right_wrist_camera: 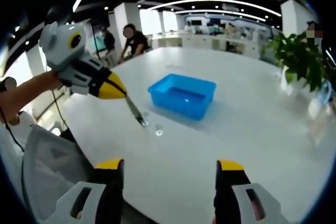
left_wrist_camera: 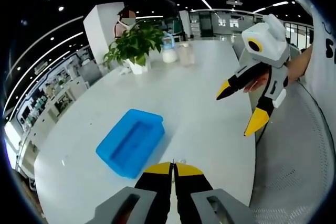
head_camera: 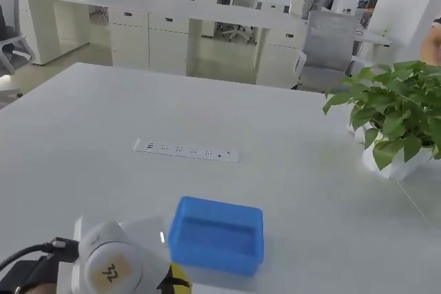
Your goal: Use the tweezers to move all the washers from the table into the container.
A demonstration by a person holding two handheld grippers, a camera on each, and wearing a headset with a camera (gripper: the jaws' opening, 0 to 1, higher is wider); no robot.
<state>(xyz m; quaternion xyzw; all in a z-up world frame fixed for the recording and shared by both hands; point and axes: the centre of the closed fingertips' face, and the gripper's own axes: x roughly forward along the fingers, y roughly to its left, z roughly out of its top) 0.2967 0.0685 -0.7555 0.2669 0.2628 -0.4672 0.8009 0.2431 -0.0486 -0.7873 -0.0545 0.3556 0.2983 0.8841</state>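
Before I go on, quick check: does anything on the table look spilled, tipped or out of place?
Nothing stands out. The blue container sits upright on the table, and a washer lies near the tweezers held by the left gripper.

Left claw (left_wrist_camera: 173,164), black jaws tipped yellow on grey mounts (left_wrist_camera: 126,208), right claw (right_wrist_camera: 170,167) alike, pale grey rounded housings (head_camera: 103,249), gold zigzag mark (head_camera: 110,273), black cable (head_camera: 24,254) trailing, apparently a white printed garment (left_wrist_camera: 321,61).

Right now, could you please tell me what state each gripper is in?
The left gripper is shut on the tweezers.
The right gripper is open, with nothing between its jaws.
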